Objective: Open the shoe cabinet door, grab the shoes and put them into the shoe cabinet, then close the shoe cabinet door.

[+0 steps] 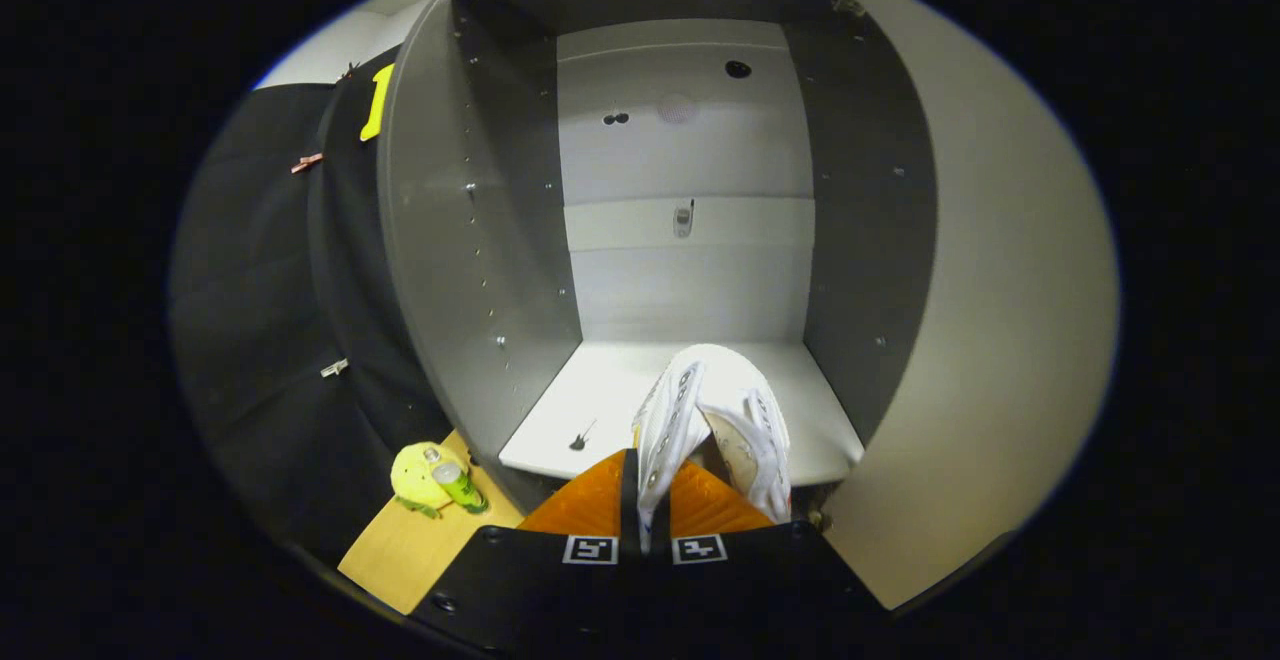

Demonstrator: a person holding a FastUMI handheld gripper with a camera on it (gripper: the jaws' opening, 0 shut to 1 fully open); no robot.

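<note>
A white shoe (715, 420) is held by the gripper (645, 505), whose two fingers are pressed together on the side wall of the shoe beside its lace eyelets. The shoe is seen pointing into the open shoe cabinet (470, 240), its toe above the white bottom shelf (590, 410). The cabinet door (990, 340) is swung wide open beside the shoe. Outside the cabinet, a yellow-green object (420, 475) and a small bottle (458, 485) are seen on a wooden surface (420, 550).
</note>
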